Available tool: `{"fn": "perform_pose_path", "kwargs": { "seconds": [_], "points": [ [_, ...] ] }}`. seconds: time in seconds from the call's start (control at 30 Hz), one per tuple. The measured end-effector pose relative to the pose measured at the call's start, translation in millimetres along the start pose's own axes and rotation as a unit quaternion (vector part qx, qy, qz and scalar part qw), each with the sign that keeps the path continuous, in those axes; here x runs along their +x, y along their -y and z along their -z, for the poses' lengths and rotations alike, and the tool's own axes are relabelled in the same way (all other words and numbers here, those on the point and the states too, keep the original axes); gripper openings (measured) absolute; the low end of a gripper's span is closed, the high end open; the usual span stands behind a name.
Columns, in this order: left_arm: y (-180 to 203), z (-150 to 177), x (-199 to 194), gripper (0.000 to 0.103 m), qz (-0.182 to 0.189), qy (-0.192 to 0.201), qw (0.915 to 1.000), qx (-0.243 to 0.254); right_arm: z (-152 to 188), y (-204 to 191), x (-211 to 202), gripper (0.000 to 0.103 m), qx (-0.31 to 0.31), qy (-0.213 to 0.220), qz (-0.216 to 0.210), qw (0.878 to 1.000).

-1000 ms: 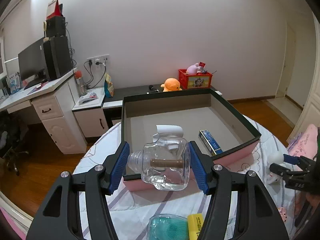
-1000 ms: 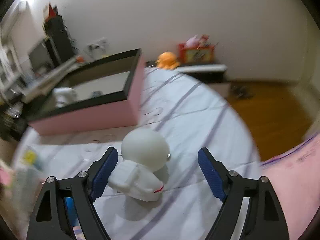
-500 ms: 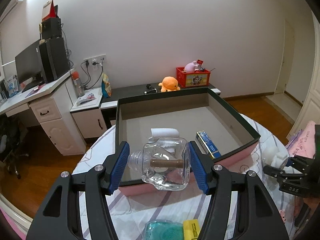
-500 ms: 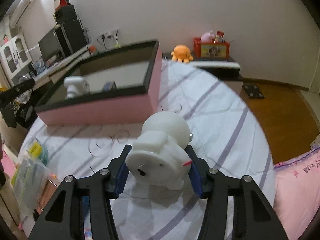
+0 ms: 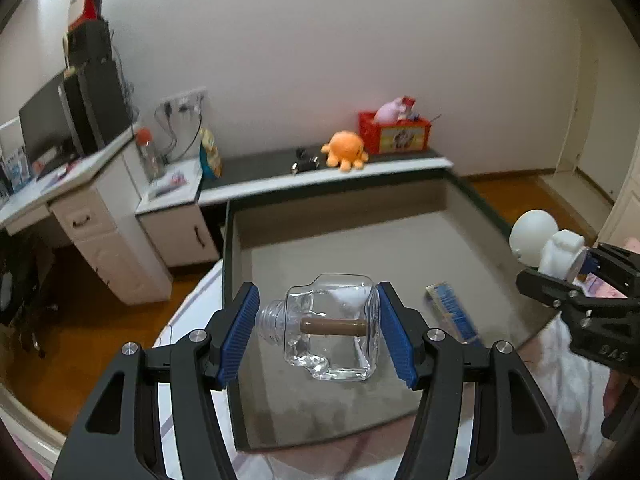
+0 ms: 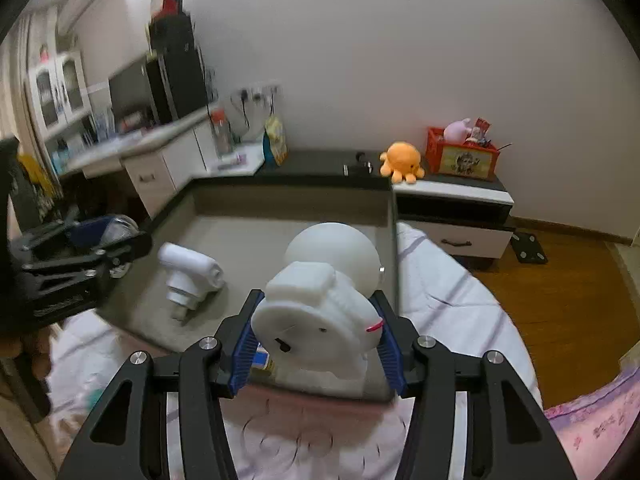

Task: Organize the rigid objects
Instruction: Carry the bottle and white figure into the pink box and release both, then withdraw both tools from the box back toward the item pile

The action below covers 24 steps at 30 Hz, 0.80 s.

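Now your left gripper [image 5: 318, 332] clamps the glass bottle [image 5: 332, 338] (long axis crosswise) directly over the box [image 5: 400, 248] floor, while your right gripper [image 6: 318, 344] grips the white astronaut figure [image 6: 324, 300] above the box's near-right corner.

We closed the right claw [image 6: 316, 344] on the white astronaut figure [image 6: 320, 320], which a second ago lay on the striped bedspread [image 6: 452, 292] between wide-open pads, and we lifted it clear of the cloth. We carried it across to the pink-sided box [image 6: 280, 200], so that it came to hang over the box's near right corner. With the left claw [image 5: 318, 338] we brought the clear glass bottle [image 5: 332, 336] forward from the box's near wall to a place above its grey floor [image 5: 360, 240]. The green item and the yellow item on the bed dropped out of the left view.
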State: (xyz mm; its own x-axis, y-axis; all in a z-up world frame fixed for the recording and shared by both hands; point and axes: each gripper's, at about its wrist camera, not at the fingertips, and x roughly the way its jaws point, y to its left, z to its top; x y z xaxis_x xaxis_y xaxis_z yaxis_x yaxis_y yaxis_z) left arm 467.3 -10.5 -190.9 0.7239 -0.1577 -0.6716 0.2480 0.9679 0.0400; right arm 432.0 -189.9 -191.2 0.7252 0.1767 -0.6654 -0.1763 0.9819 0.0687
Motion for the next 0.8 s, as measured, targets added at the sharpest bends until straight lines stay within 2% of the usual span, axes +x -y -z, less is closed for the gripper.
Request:
{"fn": "perform_pose_path", "kwargs": {
  "seconds": [0.1,0.23,0.3,0.37,0.4,0.43,0.57,0.77,0.8],
  "points": [
    [-6.0,7.2,14.1,0.061,0.000,-0.018,0.9998,-0.009,2.6,-1.4,23.4,0.054,-0.010,-0.019,0.010,1.000],
    [-8.5,11.9,21.6,0.063,-0.003,-0.026,0.9995,-0.017,6.7,3.0,33.4,0.054,-0.006,-0.032,0.016,0.999],
    [-11.4,11.6,20.5,0.076,-0.003,-0.022,0.9995,-0.025,8.4,3.8,30.1,0.056,-0.008,-0.025,0.017,1.000],
    [-14.1,11.8,12.0,0.081,0.008,-0.007,0.9992,-0.038,8.5,5.2,22.9,0.064,0.000,-0.019,0.002,1.000],
    [-15.3,12.8,4.2,0.088,0.010,0.001,0.9990,-0.044,8.4,4.5,15.9,0.075,0.003,-0.011,0.003,1.000],
    [-16.0,13.1,-0.5,0.092,0.007,0.006,0.9990,-0.044,8.9,3.7,7.6,0.081,0.004,-0.002,0.012,1.000],
    [-14.7,21.4,-50.8,0.103,-0.037,0.053,0.9972,-0.037,8.5,1.9,-28.4,0.081,0.014,0.029,0.011,0.999],
    [-5.3,46.9,-136.8,0.103,-0.086,0.126,0.9876,-0.039,27.6,-13.6,-110.0,0.085,0.009,0.095,0.028,0.995],
    [-3.9,51.7,-148.2,0.103,-0.092,0.133,0.9860,-0.041,30.9,-16.7,-121.4,0.089,0.007,0.106,0.029,0.994]
  ]
}}
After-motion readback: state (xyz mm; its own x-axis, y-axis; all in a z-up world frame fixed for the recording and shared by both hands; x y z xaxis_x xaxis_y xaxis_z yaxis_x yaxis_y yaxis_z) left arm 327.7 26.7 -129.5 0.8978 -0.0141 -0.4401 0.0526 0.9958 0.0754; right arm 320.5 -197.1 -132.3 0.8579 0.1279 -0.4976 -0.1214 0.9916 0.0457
